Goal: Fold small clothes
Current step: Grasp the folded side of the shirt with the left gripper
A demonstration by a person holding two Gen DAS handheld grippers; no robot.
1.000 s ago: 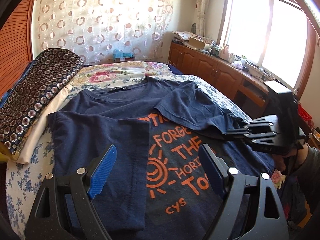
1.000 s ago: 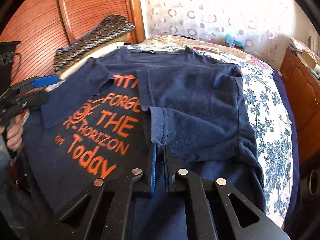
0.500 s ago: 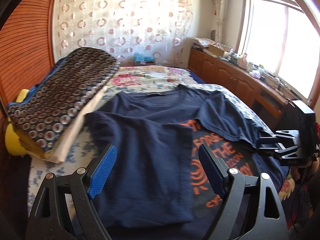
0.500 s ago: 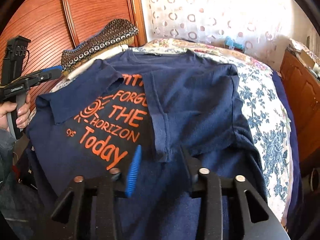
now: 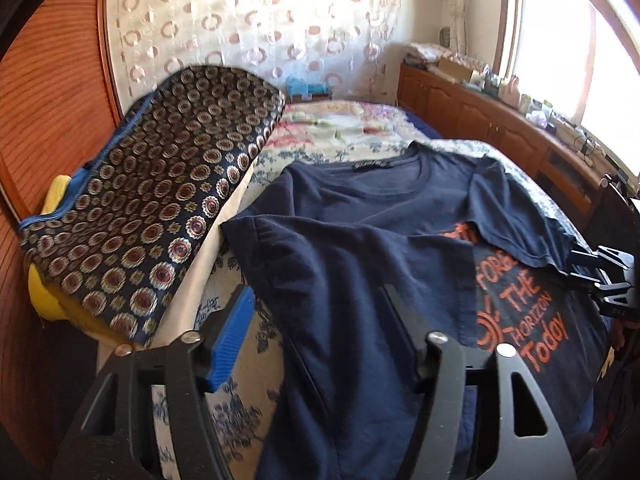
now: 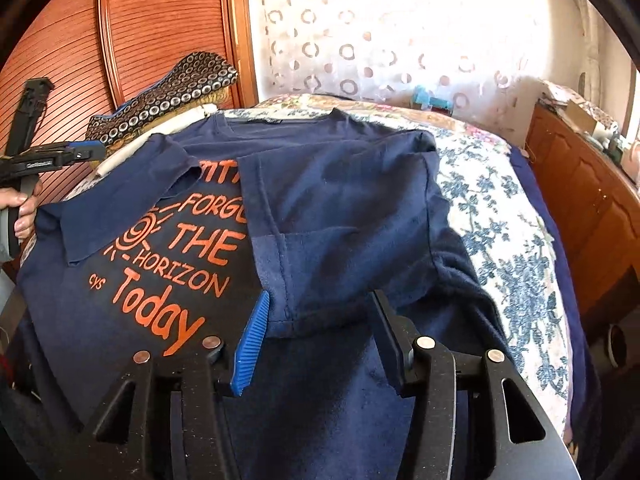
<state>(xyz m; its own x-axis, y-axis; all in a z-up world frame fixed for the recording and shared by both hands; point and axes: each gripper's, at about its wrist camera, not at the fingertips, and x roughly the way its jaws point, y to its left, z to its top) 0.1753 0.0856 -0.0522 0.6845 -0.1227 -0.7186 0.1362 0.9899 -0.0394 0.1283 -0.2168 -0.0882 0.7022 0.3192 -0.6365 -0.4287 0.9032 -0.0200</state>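
Currently both sets of fingers are released, holding nothing. Left gripper (image 5: 316, 336) hovers over the folded-in left side of the navy T-shirt (image 5: 360, 264), spread wide. Right gripper (image 6: 320, 340) is spread above the folded-in right sleeve hem. T-shirt lies flat on the bed (image 6: 500, 216), collar toward the far edge, both sides folded inward, orange print (image 6: 176, 256) partly showing between the 2 folds. Patterned cushion (image 5: 152, 208) sits by the bed's left edge.
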